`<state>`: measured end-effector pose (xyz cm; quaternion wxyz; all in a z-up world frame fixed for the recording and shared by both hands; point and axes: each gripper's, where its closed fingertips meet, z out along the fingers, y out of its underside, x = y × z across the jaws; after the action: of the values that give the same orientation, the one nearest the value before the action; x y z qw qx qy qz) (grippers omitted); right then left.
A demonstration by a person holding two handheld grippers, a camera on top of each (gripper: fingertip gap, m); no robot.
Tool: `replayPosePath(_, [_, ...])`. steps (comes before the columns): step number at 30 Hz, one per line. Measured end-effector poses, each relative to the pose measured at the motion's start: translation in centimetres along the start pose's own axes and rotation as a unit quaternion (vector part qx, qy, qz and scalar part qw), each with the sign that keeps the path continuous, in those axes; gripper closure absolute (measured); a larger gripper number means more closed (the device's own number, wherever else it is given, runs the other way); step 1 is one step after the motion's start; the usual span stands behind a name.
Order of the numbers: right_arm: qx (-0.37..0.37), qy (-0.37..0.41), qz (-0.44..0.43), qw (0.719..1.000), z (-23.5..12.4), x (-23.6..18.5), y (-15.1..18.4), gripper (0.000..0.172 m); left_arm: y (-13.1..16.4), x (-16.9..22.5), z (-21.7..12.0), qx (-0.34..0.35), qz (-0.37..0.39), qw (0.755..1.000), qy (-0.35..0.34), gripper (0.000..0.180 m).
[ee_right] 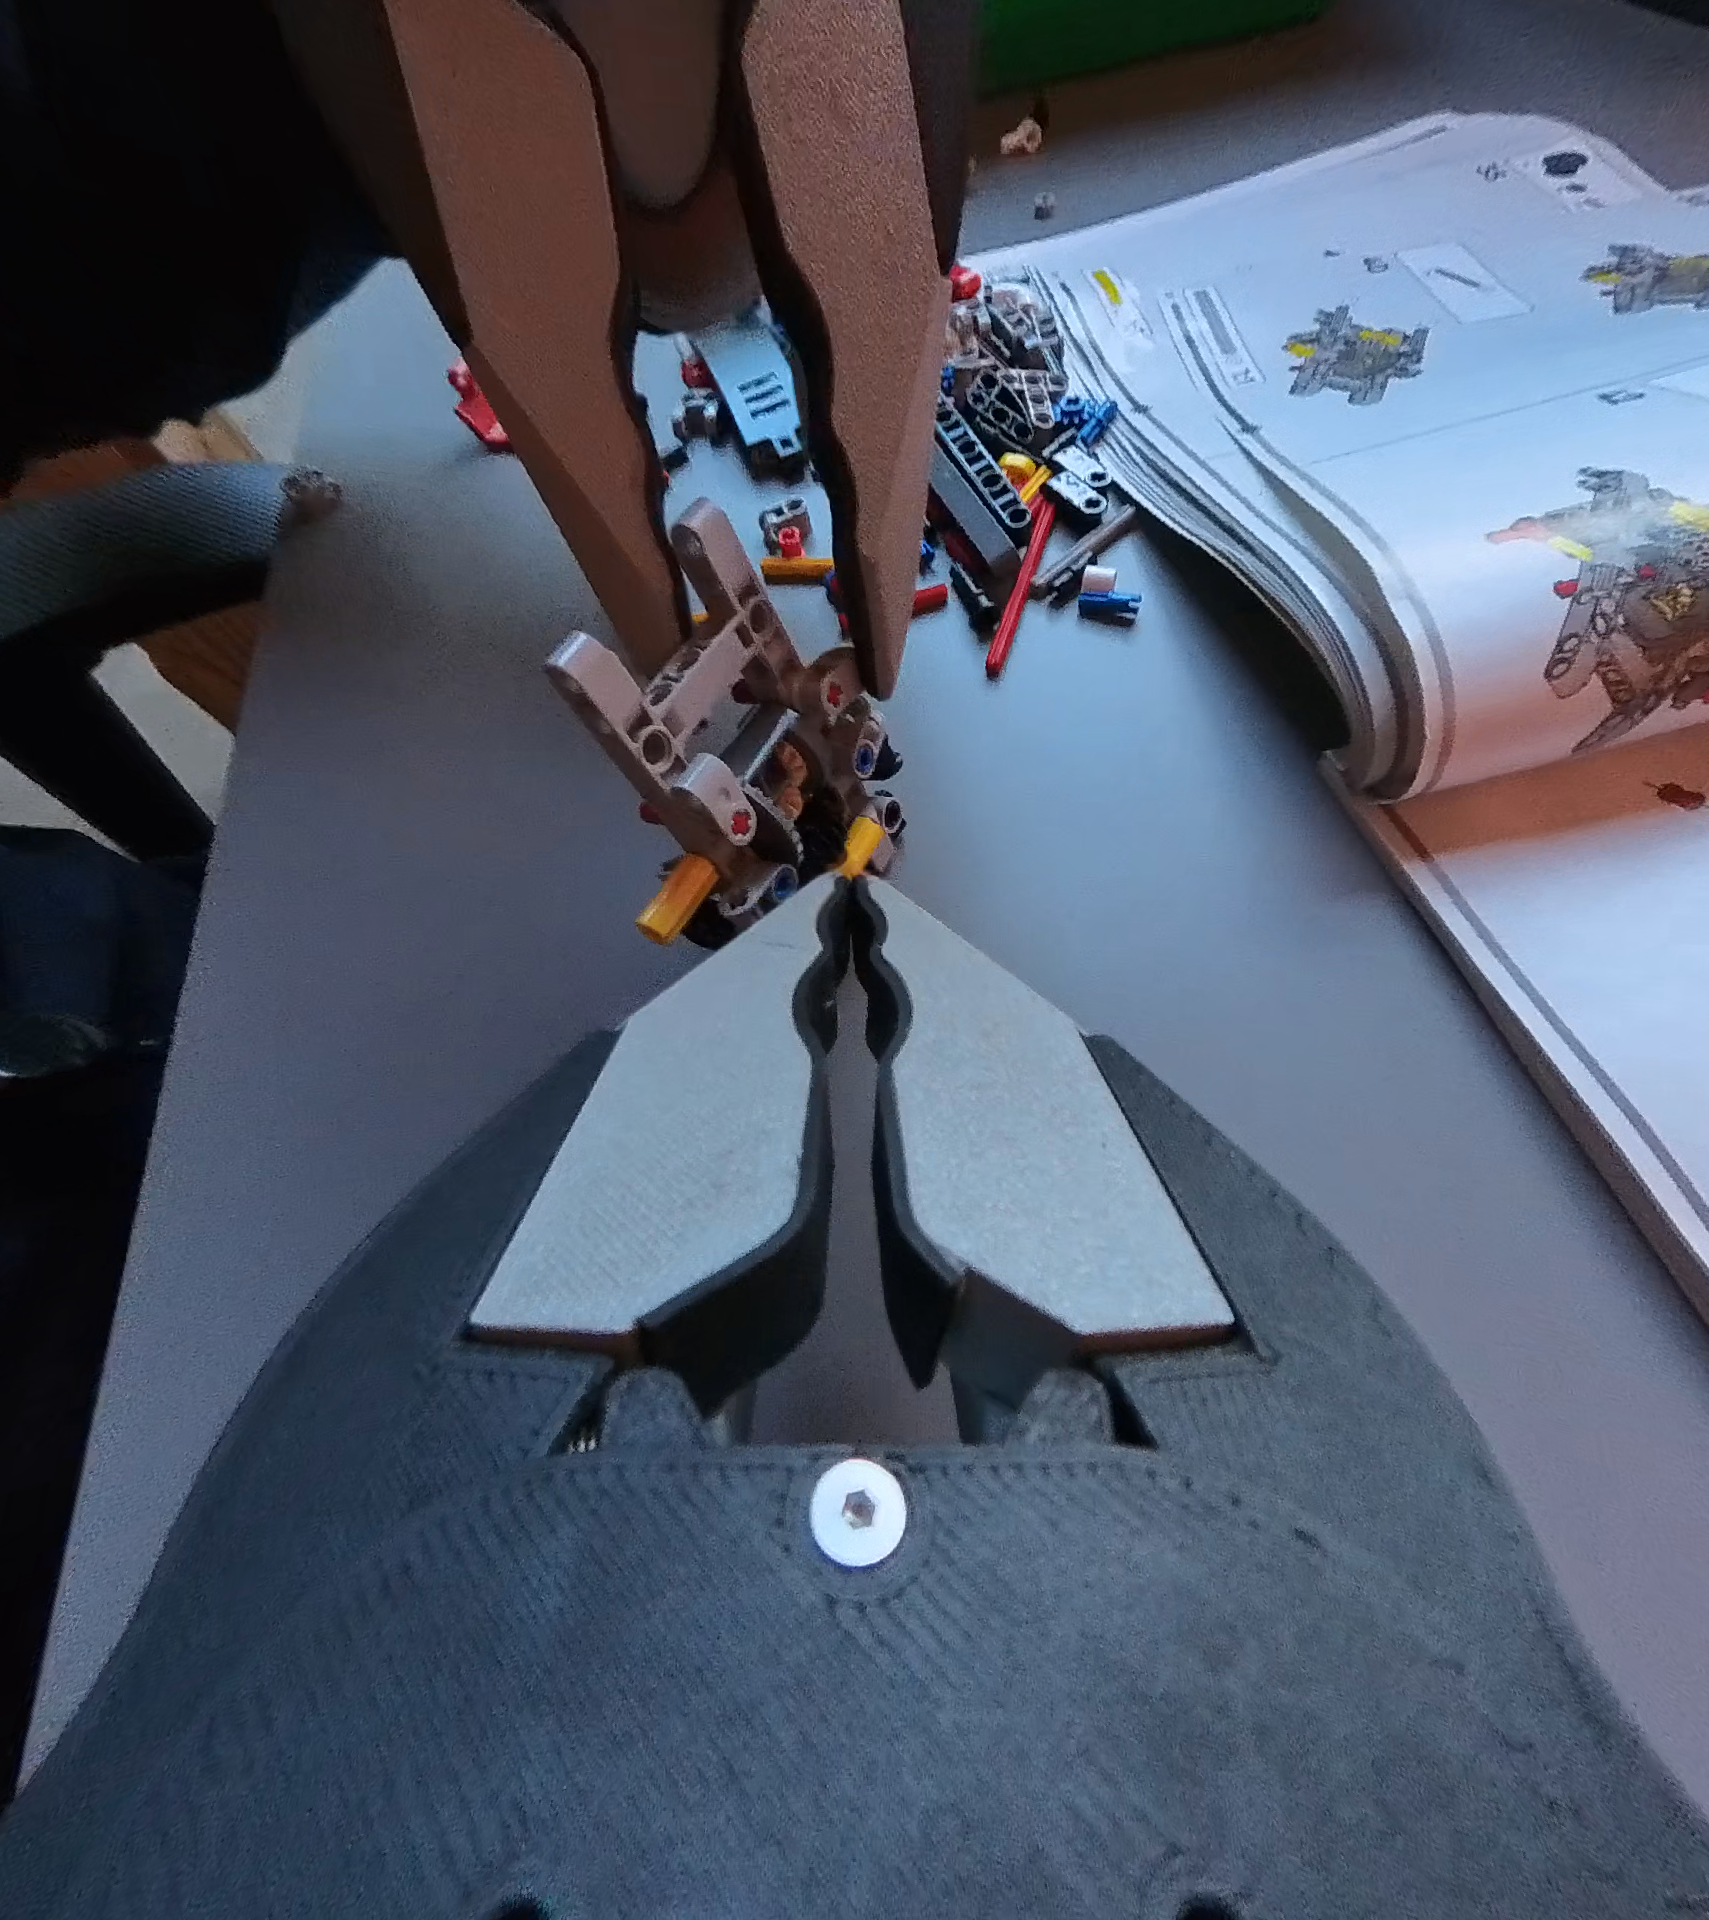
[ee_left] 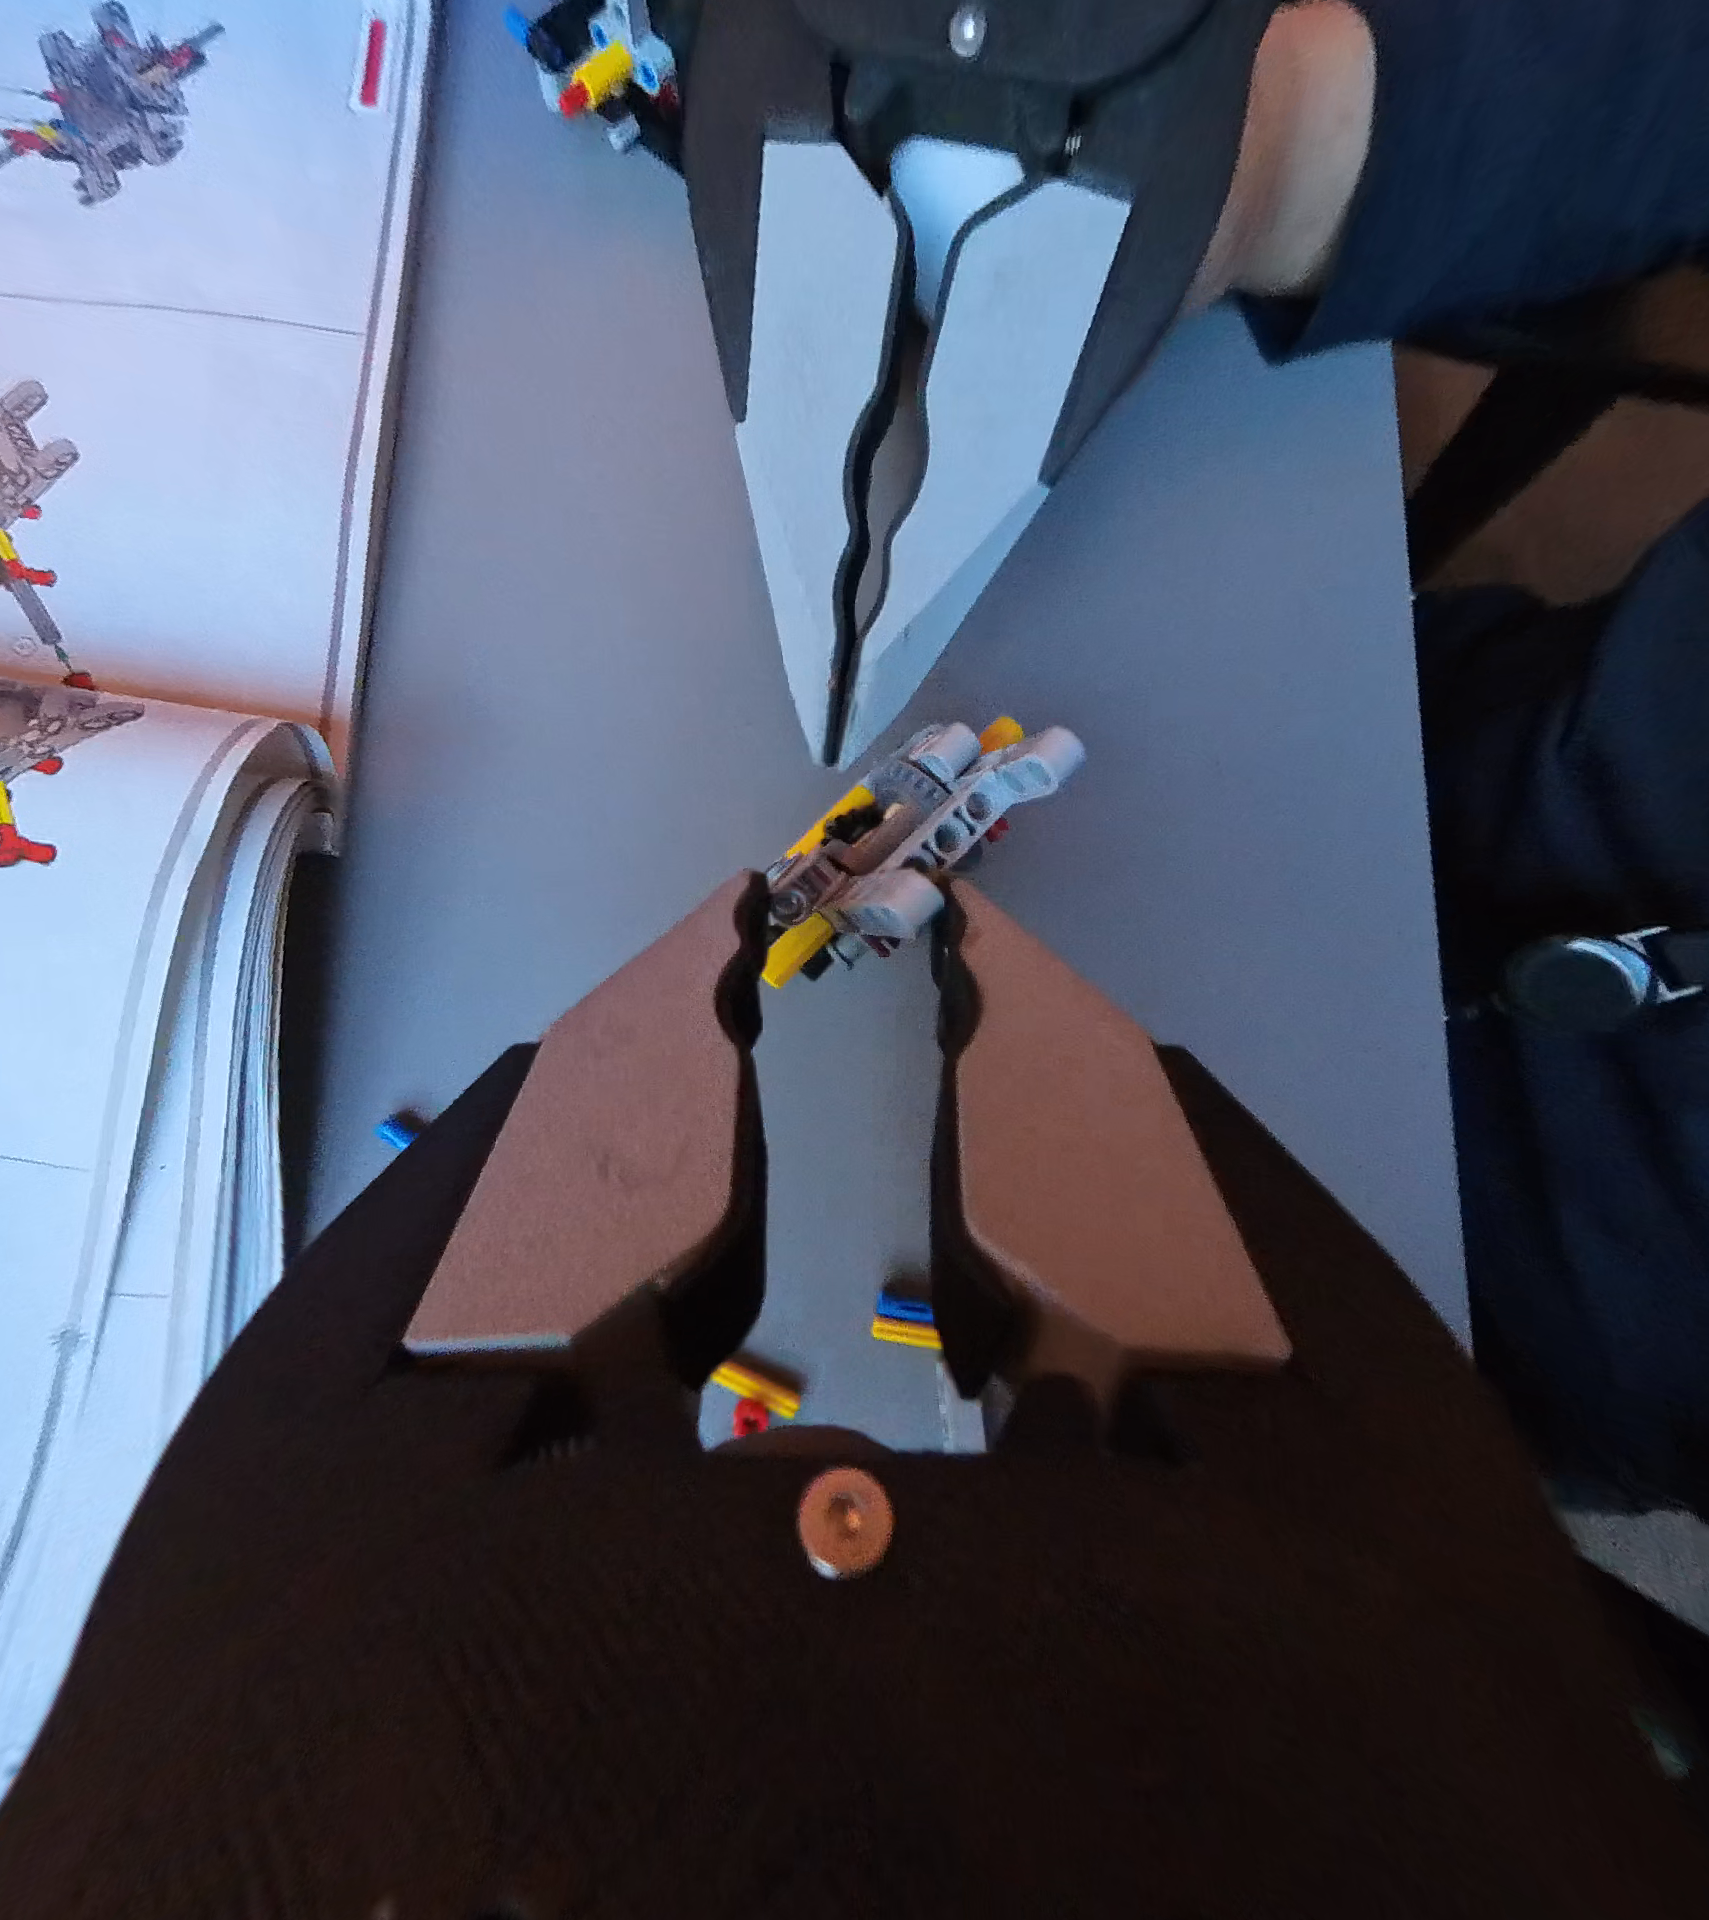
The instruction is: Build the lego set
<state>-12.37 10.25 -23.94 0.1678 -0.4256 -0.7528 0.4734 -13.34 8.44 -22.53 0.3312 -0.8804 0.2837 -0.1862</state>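
A small grey lego assembly (ee_left: 933, 821) with yellow axles sits low over the grey table (ee_left: 569, 623). My left gripper (ee_left: 852, 899) is open, and its brown fingers straddle the assembly's near end. In the right wrist view the left gripper (ee_right: 772, 660) comes down from above. A grey prong of the assembly (ee_right: 725, 748) rises between its fingers, close to one of them. My right gripper (ee_right: 847, 883) is shut, pad against pad. Its tip touches the end of a yellow axle (ee_right: 862, 840). The right gripper also shows in the left wrist view (ee_left: 832, 758), at the assembly's far end.
An open instruction booklet (ee_left: 102, 416) lies along one side of the table (ee_right: 1452, 468). A pile of loose pieces (ee_right: 1016, 468) lies beyond the assembly. Another small sub-assembly (ee_left: 595, 62) sits far off. A few loose pins (ee_left: 902, 1314) lie under my left gripper. A chair armrest (ee_right: 81, 561) is beside the table edge. Less than 4 cm separates the two grippers' tips.
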Motion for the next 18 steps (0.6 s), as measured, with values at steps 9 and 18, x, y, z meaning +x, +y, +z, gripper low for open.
replayPosePath(9, [0.078,-0.063,-0.040,0.994,-1.9,-3.2,-2.1,0.123,-0.3,-1.8,-0.3,0.014,-0.088,0.996,0.000,0.158])
replayPosePath(18, [-0.013,0.027,-0.028,0.999,0.3,-0.3,0.3,0.148,-1.0,-1.3,-0.4,0.064,-0.089,0.994,0.018,0.146])
